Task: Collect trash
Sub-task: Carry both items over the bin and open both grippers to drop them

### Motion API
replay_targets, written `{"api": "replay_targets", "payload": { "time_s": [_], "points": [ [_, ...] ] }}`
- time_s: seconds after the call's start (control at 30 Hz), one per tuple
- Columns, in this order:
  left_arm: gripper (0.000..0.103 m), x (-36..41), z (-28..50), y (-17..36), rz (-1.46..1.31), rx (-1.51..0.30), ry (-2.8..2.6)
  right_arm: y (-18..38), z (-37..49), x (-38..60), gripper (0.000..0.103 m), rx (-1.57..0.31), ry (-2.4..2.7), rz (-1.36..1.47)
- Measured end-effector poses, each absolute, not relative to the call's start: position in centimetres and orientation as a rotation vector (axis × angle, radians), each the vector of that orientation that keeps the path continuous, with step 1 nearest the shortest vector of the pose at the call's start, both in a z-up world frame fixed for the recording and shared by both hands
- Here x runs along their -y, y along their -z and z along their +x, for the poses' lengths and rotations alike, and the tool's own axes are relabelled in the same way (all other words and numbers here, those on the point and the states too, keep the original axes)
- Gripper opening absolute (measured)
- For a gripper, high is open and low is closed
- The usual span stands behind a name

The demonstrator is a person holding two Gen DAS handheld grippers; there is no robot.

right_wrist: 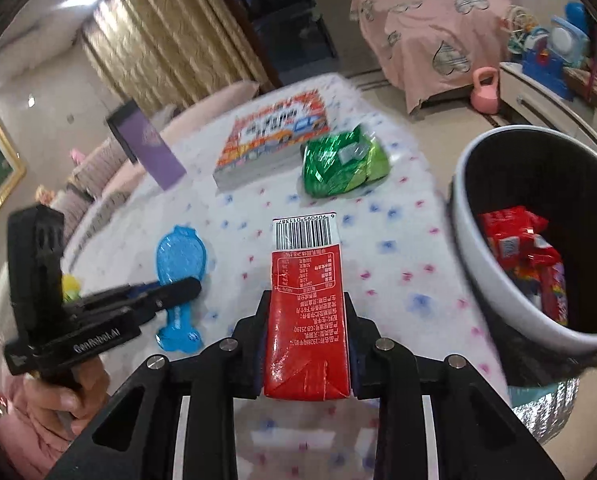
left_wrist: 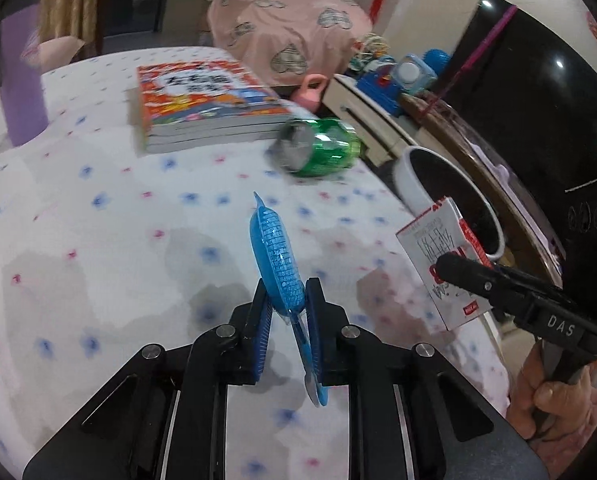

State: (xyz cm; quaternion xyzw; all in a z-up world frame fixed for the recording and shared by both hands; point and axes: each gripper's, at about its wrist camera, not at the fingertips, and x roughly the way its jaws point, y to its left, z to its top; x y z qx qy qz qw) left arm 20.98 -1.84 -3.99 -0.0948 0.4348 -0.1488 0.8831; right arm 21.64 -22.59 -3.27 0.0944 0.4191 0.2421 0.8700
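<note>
Blue and translucent, a flat plastic piece [left_wrist: 276, 258] stands on edge between the jaws of the left gripper [left_wrist: 288, 312], which press on its lower part and hold it above the worktop [left_wrist: 98, 264]. In the right wrist view the same piece shows broadside at the left, its lower end crossed by the left gripper's black fingers, with a hand [right_wrist: 64, 394] below on the handle.

The right gripper [right_wrist: 307, 344] has its jaws closed on a red and white drink carton [right_wrist: 306, 312], barcode end pointing away, held over the near right part of the worktop. Just to its right stands a white bin with a dark inside [right_wrist: 494, 280], where red wrappers [right_wrist: 526, 256] already lie.

Farther across the spotted cloth, a crumpled green can [left_wrist: 318, 148] lies on its side near the worktop's right edge, just beside a stack of books with an orange cover [left_wrist: 206, 104]. A purple box [left_wrist: 20, 80] stands upright at the far left. Beyond the worktop sit a pink-covered piece of furniture [left_wrist: 282, 24], a small pink kettlebell [right_wrist: 485, 94] and blue toys [left_wrist: 394, 78].
</note>
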Motion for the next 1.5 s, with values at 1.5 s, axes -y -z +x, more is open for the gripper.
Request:
{"api": "replay_targets", "payload": {
  "time_s": [1.5],
  "points": [
    [0.016,18.8,21.5,-1.4,0.037,-0.839,0.474,-1.2,18.9,36.4,0.03,-0.68,-0.273,0.334]
  ]
}}
